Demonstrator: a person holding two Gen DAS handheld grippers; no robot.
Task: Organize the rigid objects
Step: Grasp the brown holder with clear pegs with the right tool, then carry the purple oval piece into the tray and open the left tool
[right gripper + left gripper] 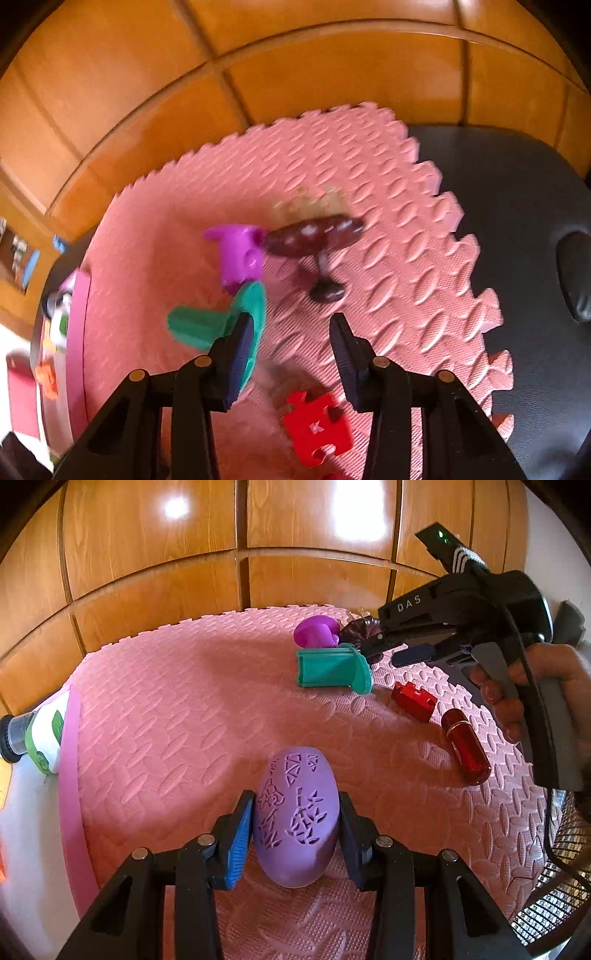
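My left gripper holds a lilac egg with carved cut-out patterns; my jaws press both of its sides, near the front edge of the pink foam mat.

The other pieces lie toward the mat's far right corner. A green flanged piece lies on its side, with a purple piece just behind it and a dark ridged piece beside that. Nearer the right edge are a red block and a red capsule, close together.

My right gripper hangs over that group with its jaws wide apart and nothing between them. Its view is blurred. The green flanged piece sits just outside the left jaw, the purple piece beyond it, and a dark brown mushroom-like piece ahead. A red puzzle-shaped piece lies below the jaws.

Wooden panels rise behind the mat.
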